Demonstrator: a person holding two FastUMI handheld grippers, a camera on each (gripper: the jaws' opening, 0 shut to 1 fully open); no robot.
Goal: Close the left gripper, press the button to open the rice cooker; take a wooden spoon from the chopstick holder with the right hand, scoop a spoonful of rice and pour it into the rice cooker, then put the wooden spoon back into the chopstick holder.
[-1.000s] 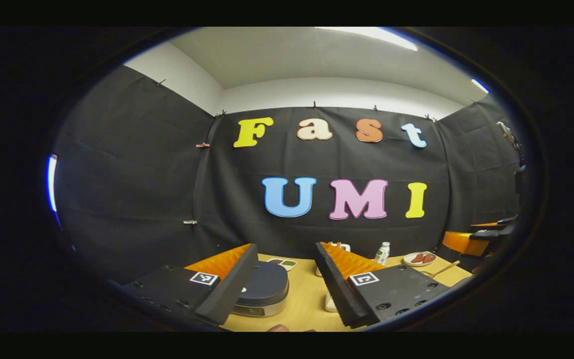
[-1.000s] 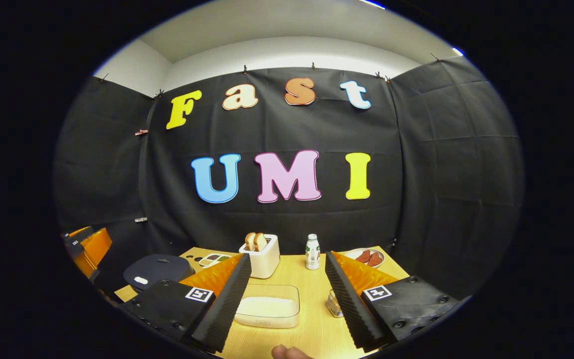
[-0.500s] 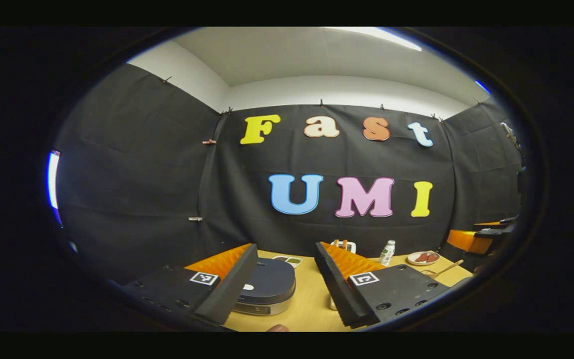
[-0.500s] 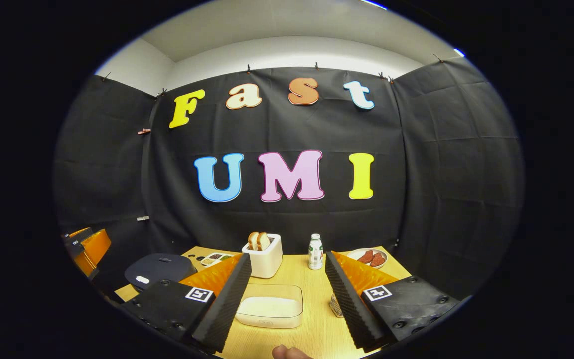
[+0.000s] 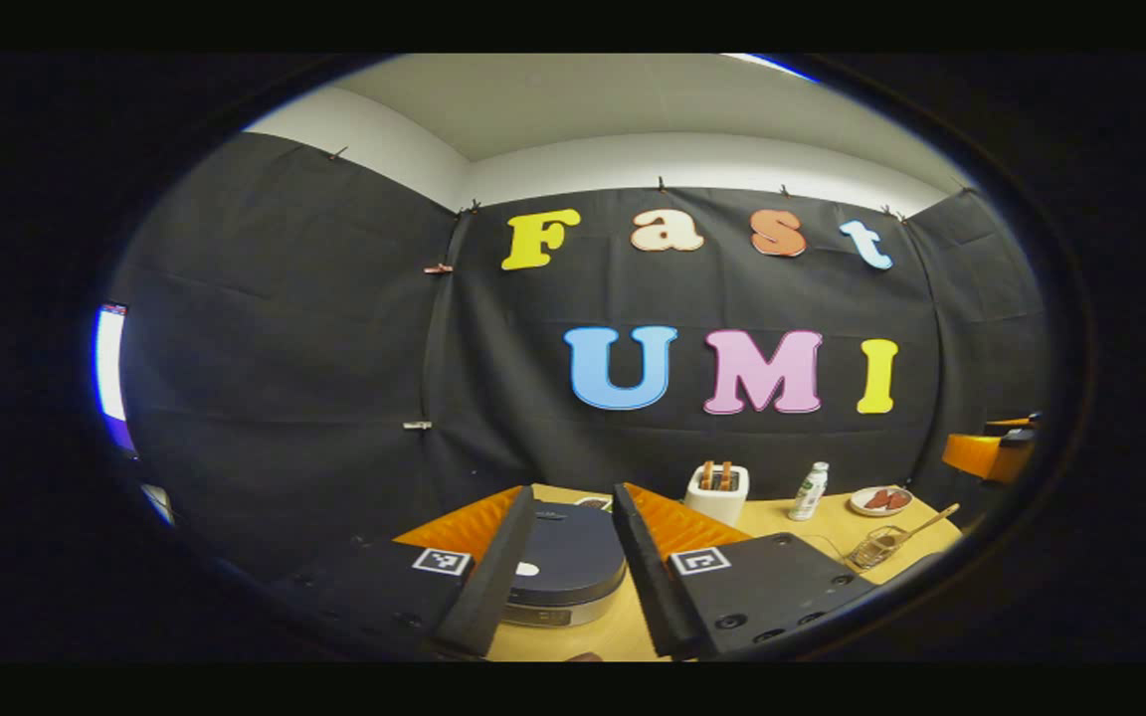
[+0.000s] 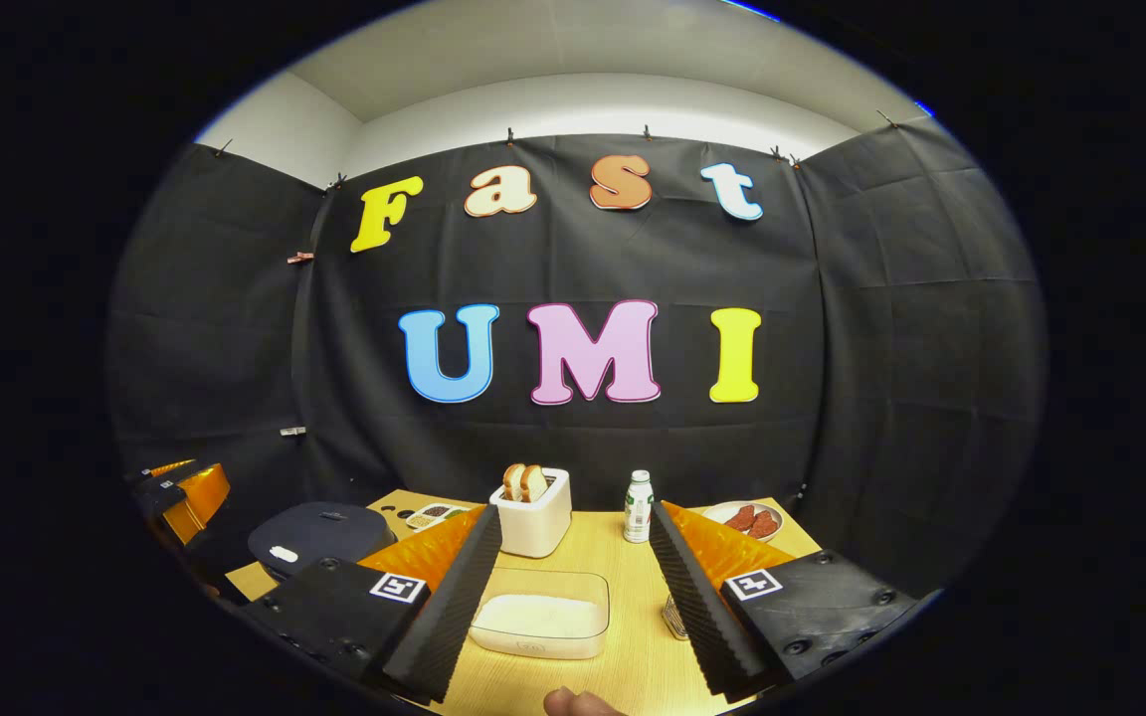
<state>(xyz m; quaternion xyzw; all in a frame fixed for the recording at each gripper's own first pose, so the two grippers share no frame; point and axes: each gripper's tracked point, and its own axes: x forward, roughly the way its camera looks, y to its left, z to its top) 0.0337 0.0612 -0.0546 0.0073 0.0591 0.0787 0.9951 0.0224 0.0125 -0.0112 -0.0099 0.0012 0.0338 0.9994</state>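
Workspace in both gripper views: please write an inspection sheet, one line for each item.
Surface: light wooden table.
Job's things: dark round rice cooker, lid shut; clear tub of white rice; wire chopstick holder holding wooden spoon.
Clutter: white toaster with bread, small white bottle, plate of red food, snack tray.
Grippers: left gripper open before the cooker; right gripper open, above the tub.
Cables: nothing seen.
Surroundings: black cloth walls.

open tabletop between toaster and bottle.
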